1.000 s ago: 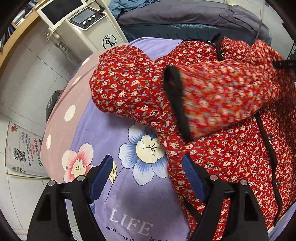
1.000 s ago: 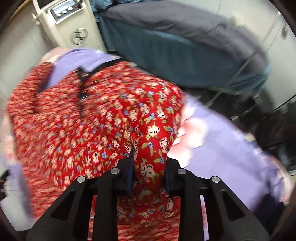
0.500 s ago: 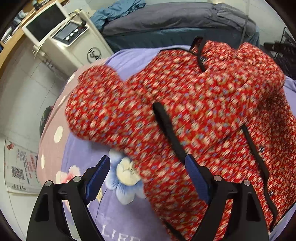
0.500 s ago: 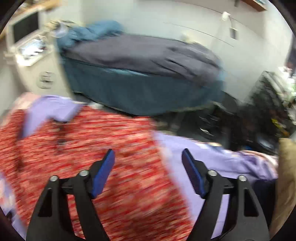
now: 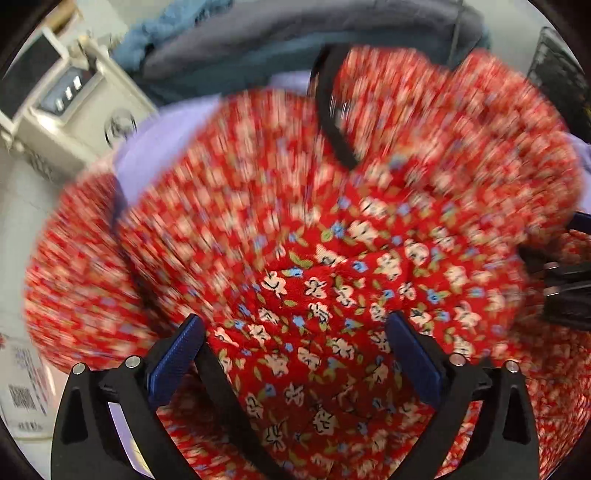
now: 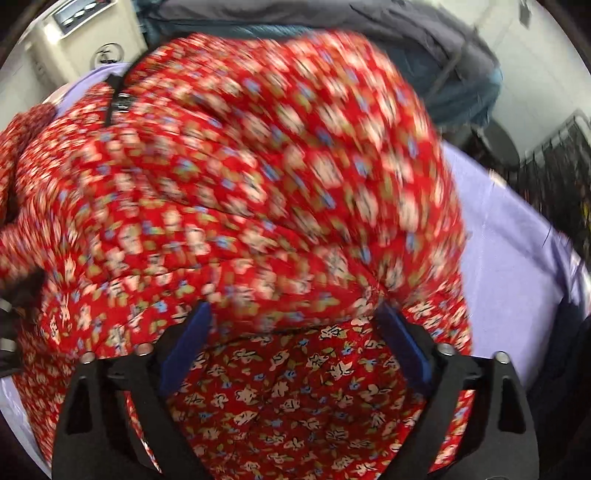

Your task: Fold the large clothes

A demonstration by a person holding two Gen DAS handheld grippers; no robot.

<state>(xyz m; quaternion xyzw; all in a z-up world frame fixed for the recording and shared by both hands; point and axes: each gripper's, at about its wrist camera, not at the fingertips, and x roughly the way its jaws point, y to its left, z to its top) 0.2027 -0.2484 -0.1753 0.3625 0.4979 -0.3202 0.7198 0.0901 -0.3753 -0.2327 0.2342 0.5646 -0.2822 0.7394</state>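
Note:
A red quilted jacket with small white and blue flowers and black trim lies bunched on the lilac bed sheet and fills both views. My left gripper hangs close over it, pointing steeply down. Its jaws are opening wide, with a puff of the fabric between the blue pads, which do not press on it. My right gripper is also low over the jacket. Its jaws are opening too, and fabric bulges between the pads without being pinched.
A white machine with a control panel stands at the back left. A grey and teal covered couch runs behind the bed. Bare sheet shows right of the jacket. A black wire rack stands at the right.
My right gripper has let go of the jacket fold it pinched and spread wide. Both grippers have dropped closer to the jacket. The left one has shifted from the flowered sheet onto the fabric.

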